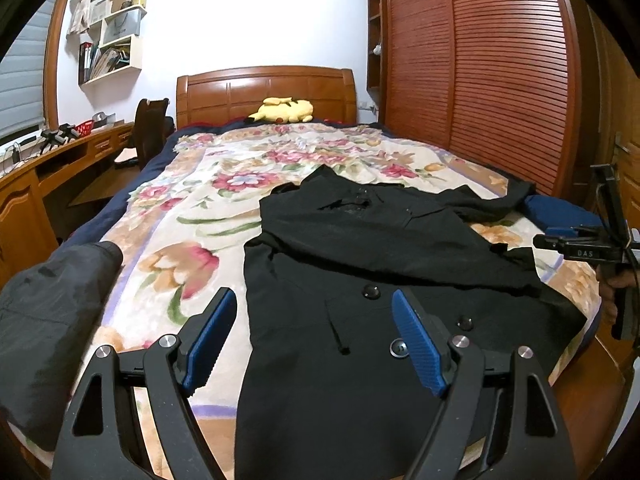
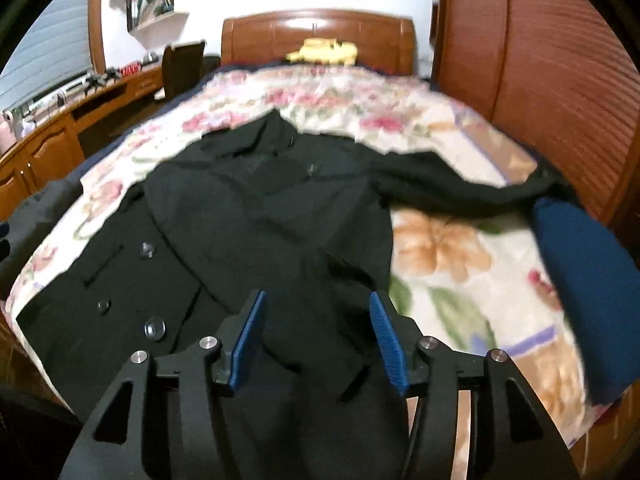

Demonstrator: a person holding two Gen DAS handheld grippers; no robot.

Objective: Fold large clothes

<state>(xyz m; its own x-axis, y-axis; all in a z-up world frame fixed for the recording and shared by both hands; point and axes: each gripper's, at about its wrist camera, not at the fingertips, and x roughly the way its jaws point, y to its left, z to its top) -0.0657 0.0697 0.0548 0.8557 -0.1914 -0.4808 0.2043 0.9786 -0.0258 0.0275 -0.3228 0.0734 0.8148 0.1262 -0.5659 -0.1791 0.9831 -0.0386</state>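
Note:
A large black buttoned coat (image 1: 360, 264) lies spread on the floral bedspread (image 1: 192, 208), collar toward the headboard, one sleeve stretched to the right. My left gripper (image 1: 314, 300) is open and empty, hovering over the coat's lower left edge. The right gripper body (image 1: 592, 248) shows at the far right edge in the left wrist view. In the right wrist view the coat (image 2: 260, 216) fills the middle, and my right gripper (image 2: 318, 300) is open and empty just above the coat's lower right part.
A dark grey garment (image 1: 52, 312) lies at the bed's left corner. A blue folded item (image 2: 580, 264) lies at the right edge. A yellow plush toy (image 1: 284, 110) sits by the headboard (image 1: 264, 88). A wooden wardrobe (image 1: 480, 60) stands right, a desk (image 1: 60, 156) left.

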